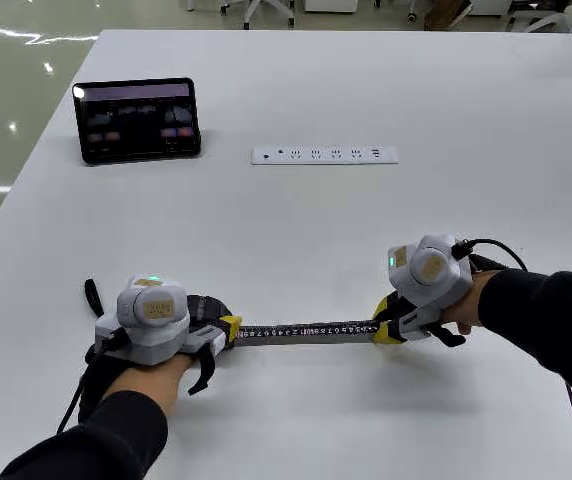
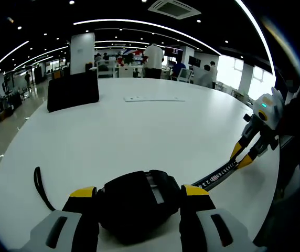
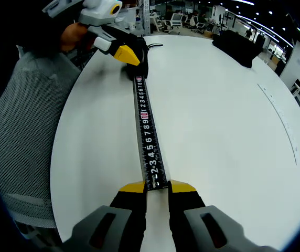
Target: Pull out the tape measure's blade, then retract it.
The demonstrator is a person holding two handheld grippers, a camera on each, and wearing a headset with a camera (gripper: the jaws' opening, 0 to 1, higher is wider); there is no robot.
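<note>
**Blade out between both grippers, lying left to right**

White table (image 1: 366,90) takes up nearly the whole head view, with glossy floor (image 1: 6,90) past its left edge. I have the tape measure case (image 1: 209,312) at the near left. The left gripper (image 1: 221,333) has its yellow-tipped jaws spread to the case's width and pressed against its two sides. In the left gripper view the black case (image 2: 137,202) sits squarely between those tips, and a black strap (image 2: 40,186) trails off it to the left across the table.

From the case the blade (image 1: 306,331) runs out to the right. Its long axis lies across the near part of the table, left to right, low over the surface. I cannot tell whether it touches. The right gripper (image 1: 381,325) holds the free end, with its jaws drawn close and pinching the blade tip between them.

Looking along the blade in the right gripper view, I read black numerals 2 to 9 climbing away from the jaws, then a red 10, and further marks too small to make out.

For room, the near table edge is close behind both grippers. Far of the blade the surface is bare up to a white power strip (image 1: 324,155) at the centre and a dark tablet (image 1: 137,119) at far left, both well apart from the tape. The tablet's screen text is too small to read.
</note>
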